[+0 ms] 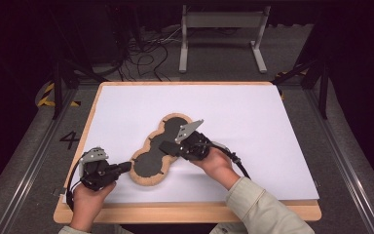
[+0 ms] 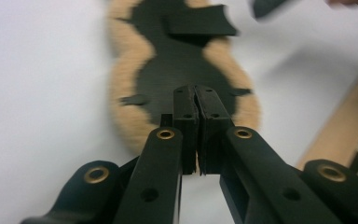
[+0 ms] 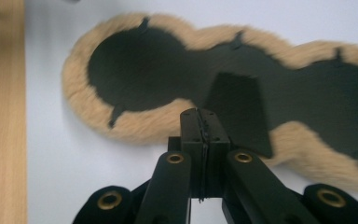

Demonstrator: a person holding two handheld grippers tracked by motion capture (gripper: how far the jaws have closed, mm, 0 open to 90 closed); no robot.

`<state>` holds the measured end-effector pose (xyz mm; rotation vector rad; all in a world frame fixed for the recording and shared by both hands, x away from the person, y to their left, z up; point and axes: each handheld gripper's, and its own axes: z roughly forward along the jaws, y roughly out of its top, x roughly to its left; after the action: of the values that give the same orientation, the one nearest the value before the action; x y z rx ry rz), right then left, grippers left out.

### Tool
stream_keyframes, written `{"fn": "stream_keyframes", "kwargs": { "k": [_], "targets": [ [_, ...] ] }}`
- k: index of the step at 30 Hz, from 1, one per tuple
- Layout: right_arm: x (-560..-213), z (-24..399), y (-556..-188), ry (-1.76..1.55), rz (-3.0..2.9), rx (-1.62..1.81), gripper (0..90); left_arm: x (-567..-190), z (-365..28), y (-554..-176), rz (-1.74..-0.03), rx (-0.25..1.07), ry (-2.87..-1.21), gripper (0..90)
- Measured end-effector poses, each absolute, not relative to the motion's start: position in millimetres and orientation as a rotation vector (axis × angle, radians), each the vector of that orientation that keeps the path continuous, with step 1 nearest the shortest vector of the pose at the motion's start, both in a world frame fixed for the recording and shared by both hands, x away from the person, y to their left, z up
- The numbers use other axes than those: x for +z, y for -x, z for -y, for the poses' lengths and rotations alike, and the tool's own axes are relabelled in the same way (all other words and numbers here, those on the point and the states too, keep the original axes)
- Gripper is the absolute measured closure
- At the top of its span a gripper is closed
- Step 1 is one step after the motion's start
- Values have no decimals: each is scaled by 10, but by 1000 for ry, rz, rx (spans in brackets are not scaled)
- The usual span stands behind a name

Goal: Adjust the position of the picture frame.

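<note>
A long three-lobed pad (image 1: 150, 166), black in the middle with a tan furry rim, lies slantwise on the white table top (image 1: 233, 107). My left gripper (image 1: 126, 167) is at the pad's near end, jaws pressed together with nothing between them; in the left gripper view the gripper (image 2: 196, 93) points along the pad (image 2: 168, 70). My right gripper (image 1: 164, 146) hovers over the pad's middle, also shut and empty. In the right gripper view its tips (image 3: 199, 114) sit at the furry rim of the pad (image 3: 140, 65), beside a darker four-sided patch (image 3: 237, 109).
The white top has a wooden border (image 1: 185, 212), seen also as the wooden strip (image 3: 4, 116) and the wooden edge (image 2: 345, 126). Beyond the table are floor cables (image 1: 146, 53) and a white metal frame (image 1: 221, 22). Dark stands flank the table.
</note>
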<state>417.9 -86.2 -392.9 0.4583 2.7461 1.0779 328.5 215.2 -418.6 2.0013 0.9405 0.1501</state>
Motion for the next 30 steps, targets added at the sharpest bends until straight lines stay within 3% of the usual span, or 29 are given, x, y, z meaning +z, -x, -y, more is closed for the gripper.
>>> {"fn": "stream_keyframes", "kwargs": {
  "k": [7,17,30],
  "targets": [
    [-3778,861,-4420,-517,-2711,1069,900,-4196,-1936,-3224,-873,135,-2071,880],
    [-3723,508,-4877,-633,-2690,978,900,-4261,-2203,-3319,-1001,222,-1996,859],
    [-4002,69,-5356,-729,-2688,829,900,-4288,-2278,-3392,-1037,242,-1965,853]
  ]
}}
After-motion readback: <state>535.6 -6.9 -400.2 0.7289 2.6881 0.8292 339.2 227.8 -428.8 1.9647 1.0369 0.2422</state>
